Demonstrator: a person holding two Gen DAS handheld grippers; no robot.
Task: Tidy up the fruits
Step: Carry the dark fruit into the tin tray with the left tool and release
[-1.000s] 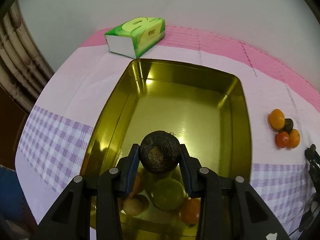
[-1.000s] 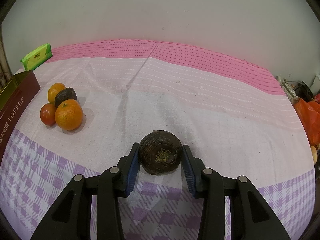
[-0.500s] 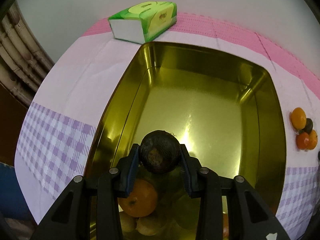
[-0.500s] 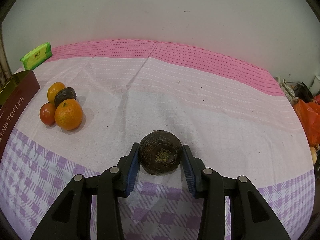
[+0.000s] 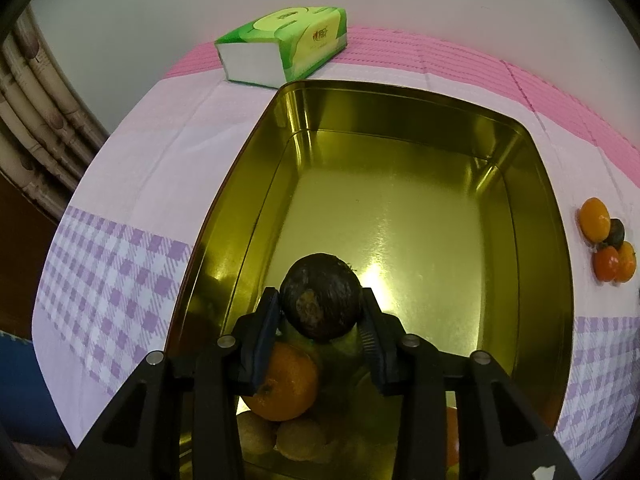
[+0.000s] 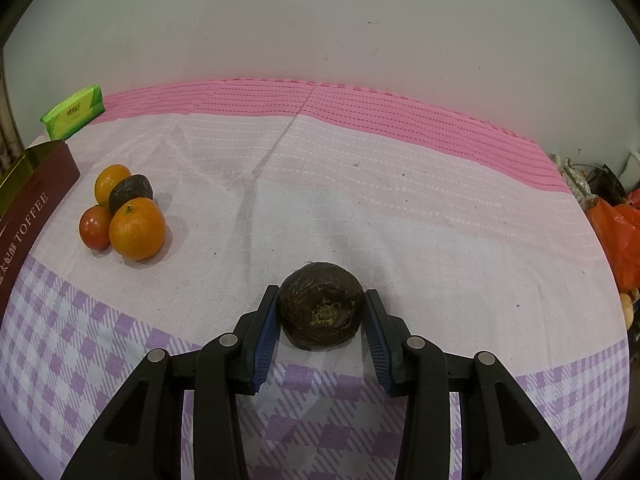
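My left gripper (image 5: 320,312) is shut on a dark brown round fruit (image 5: 320,296) and holds it above the near end of the gold tin (image 5: 552,208). Under it in the tin lie an orange (image 5: 286,384) and several yellowish-green fruits (image 5: 296,440). My right gripper (image 6: 320,316) has its pads at both sides of a second dark brown fruit (image 6: 322,306) that sits on the cloth. A cluster of two oranges, a red fruit and a dark fruit (image 6: 124,212) lies left on the cloth and also shows in the left wrist view (image 5: 608,240).
A green tissue pack (image 5: 284,44) lies behind the tin, near the wall; it also shows in the right wrist view (image 6: 74,112). The tin's maroon side (image 6: 28,216) is at the right view's left edge. Orange bags (image 6: 616,236) sit past the table's right end.
My left gripper has moved forward and lower over the tin with the dark fruit. The right gripper and its fruit have stayed put.
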